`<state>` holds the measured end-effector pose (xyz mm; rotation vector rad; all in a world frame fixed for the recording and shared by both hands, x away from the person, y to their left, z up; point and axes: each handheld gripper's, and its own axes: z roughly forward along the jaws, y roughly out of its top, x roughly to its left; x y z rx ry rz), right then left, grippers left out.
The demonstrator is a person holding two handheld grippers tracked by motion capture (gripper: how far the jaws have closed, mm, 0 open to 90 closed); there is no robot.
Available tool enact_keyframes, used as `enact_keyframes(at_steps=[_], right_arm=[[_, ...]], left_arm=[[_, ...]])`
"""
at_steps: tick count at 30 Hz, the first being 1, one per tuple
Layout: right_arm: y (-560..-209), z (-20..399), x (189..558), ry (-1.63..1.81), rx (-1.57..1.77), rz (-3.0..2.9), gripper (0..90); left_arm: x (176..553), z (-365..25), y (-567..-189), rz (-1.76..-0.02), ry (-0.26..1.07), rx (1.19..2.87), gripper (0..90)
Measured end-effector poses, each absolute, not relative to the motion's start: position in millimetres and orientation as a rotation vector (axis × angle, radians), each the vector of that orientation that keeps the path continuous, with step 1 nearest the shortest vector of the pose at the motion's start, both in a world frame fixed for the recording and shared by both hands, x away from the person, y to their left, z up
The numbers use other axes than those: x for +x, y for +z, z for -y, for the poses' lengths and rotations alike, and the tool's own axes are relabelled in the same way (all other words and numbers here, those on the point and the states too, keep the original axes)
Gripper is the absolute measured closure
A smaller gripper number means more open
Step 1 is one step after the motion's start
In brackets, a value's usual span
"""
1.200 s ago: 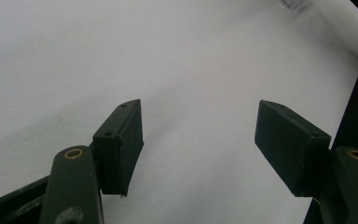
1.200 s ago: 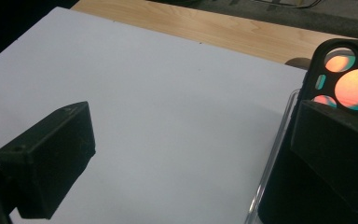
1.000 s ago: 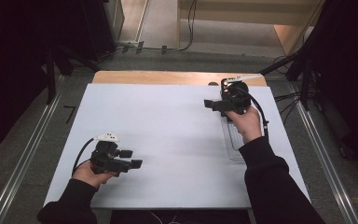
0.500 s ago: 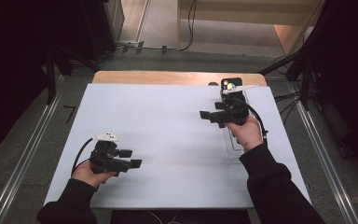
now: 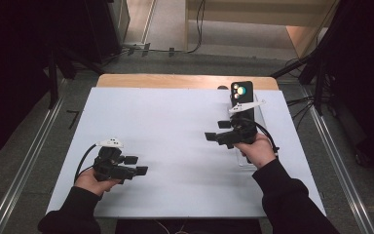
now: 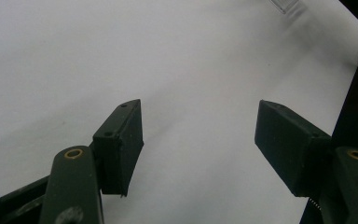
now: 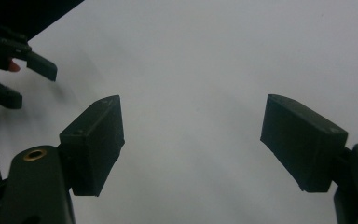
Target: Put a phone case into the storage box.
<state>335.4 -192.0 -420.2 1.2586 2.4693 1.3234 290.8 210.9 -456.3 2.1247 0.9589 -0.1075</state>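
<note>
L tongs (image 5: 137,165) sit low on my left side of the white table (image 5: 175,122), spread wide, nothing betw. them. R tongs (image 5: 215,130) hover over the table's right half; jaws just been closing, but I see them spread, nothing betw. Black phone (image 5: 242,91) stands just behind R tongs, at the far end of a clear tray (image 5: 261,115).

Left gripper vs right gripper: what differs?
The left gripper sits at the near left of the white board, pointing right. The right gripper is farther back on the right, near a black phone, pointing left. The right gripper's jaws have just been closing, with nothing between them; the left gripper's stand wide. Shared: both black, hand-held, jaws apart and empty.
</note>
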Motion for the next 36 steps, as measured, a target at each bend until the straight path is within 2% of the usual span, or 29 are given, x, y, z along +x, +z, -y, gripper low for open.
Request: enact_keyframes(at_steps=[36], right_arm=[[-452.1, 215.4, 266.9, 1.297, 1.149, -2.615, 19.8]], left_arm=[[285.3, -210.2, -454.1, -0.926, -0.129, 2.129, 32.8]])
